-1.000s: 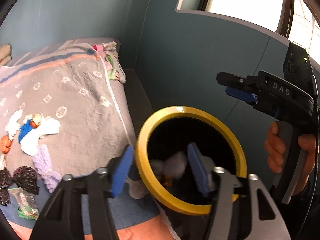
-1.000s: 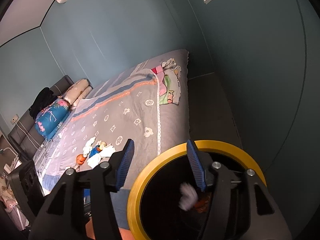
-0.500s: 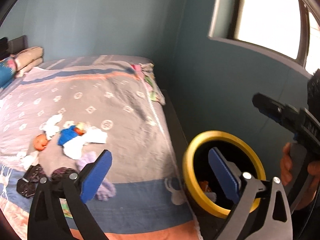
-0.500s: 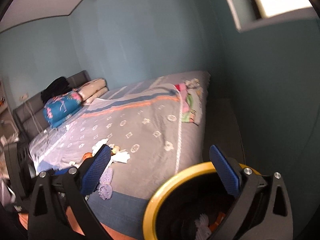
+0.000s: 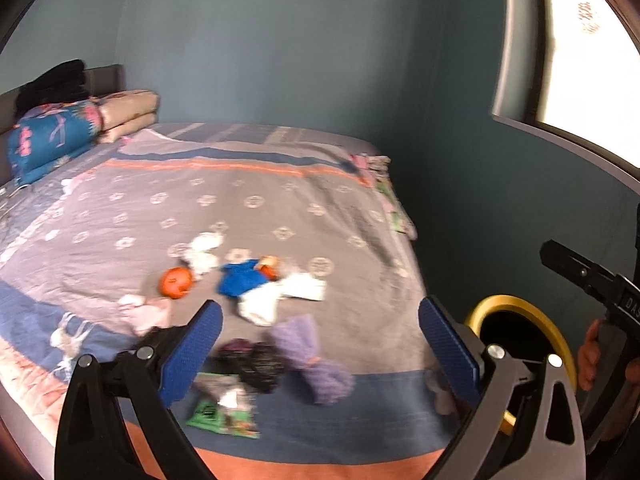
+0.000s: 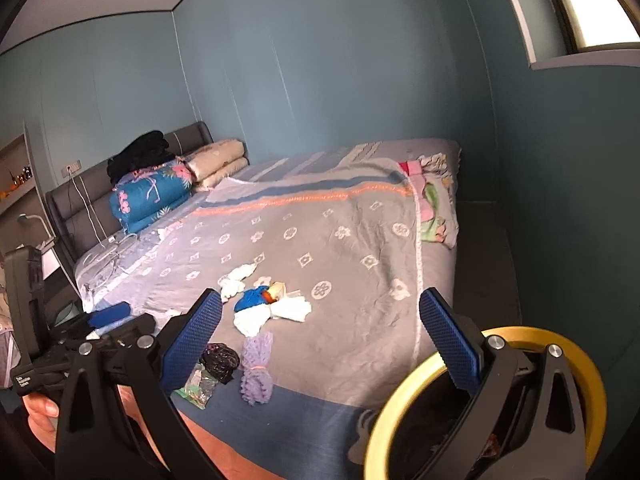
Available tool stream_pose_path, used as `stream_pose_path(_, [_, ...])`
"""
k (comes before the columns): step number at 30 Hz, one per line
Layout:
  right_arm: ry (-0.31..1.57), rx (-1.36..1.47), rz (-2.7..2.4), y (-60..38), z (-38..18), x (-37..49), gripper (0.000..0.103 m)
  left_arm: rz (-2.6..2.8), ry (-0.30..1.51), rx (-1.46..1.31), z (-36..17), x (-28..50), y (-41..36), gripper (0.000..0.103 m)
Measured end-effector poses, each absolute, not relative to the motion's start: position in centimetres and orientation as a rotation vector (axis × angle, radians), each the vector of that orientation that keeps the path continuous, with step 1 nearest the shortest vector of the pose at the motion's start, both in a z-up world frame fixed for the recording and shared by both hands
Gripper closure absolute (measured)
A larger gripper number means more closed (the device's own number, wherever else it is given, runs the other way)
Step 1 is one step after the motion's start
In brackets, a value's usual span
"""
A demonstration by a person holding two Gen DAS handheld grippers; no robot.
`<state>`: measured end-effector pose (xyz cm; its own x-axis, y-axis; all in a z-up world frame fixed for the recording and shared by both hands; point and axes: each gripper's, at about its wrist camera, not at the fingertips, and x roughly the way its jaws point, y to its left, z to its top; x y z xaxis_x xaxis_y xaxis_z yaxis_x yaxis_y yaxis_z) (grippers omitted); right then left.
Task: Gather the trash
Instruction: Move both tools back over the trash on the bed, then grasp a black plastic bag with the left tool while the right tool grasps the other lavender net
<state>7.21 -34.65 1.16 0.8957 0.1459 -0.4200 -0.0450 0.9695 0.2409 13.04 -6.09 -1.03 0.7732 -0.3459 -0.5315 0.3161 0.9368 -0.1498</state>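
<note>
Bed (image 6: 360, 216) carries the trash cluster (image 6: 272, 308), bin (image 6: 576, 354) alongside for short drops; your left tool (image 5: 320, 344) and right tool (image 6: 320, 336) have just spread wide, empty.

Bed (image 6: 360, 240) top open above litter (image 6: 272, 308); bin (image 6: 592, 384) at bed corner, wall (image 6: 560, 200) just beyond; narrow floor strip between.

Scattered trash (image 5: 256, 296) on grey bedspread, yellow-rimmed black bin (image 6: 576, 364) beside bed
</note>
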Motion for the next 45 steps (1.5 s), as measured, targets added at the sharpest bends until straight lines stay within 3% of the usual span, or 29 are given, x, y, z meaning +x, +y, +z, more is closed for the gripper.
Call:
stream_pose_path(21, [0.633, 0.113, 0.217, -25.6, -4.8, 14.7, 0.008, -0.076, 0.747, -0.136, -7.8, 15.7, 8.1, 0.008])
stream_pose_path(45, [0.864, -0.072, 0.273, -18.8, -13.8, 18.8, 0.008, -0.054, 0.887, -0.145, -15.3, 20.6, 11.3, 0.008])
